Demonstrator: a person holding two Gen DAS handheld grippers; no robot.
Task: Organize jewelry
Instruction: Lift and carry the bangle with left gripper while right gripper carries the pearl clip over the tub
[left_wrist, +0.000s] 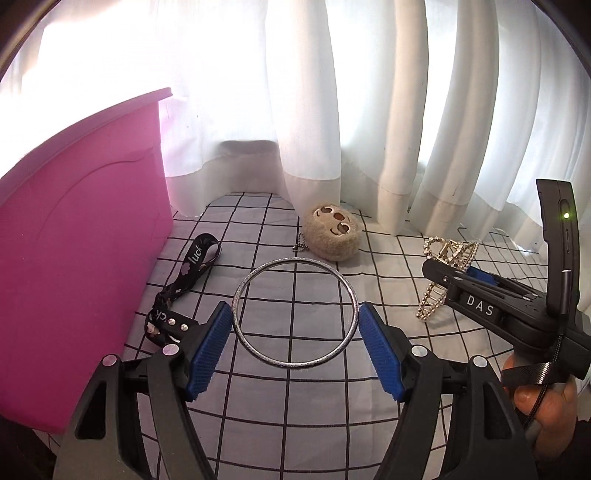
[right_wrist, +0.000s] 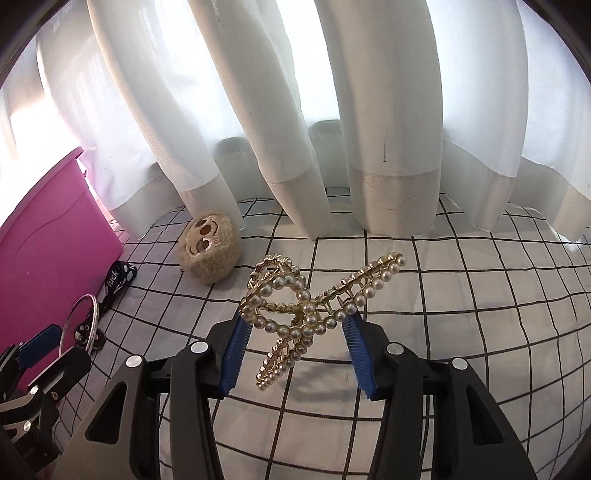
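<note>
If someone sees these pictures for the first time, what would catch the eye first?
Probably the pearl hair clip, lifted above the checked cloth between the pads of the right claw. Next, the silver bangle gripped in the left claw, with the big pink box at its left.

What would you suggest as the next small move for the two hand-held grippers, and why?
Probably carry both pieces left toward the pink box. The left hand-held gripper grips the silver bangle across its width, and the right hand-held gripper holds the pearl hair claw above the checked cloth.
</note>
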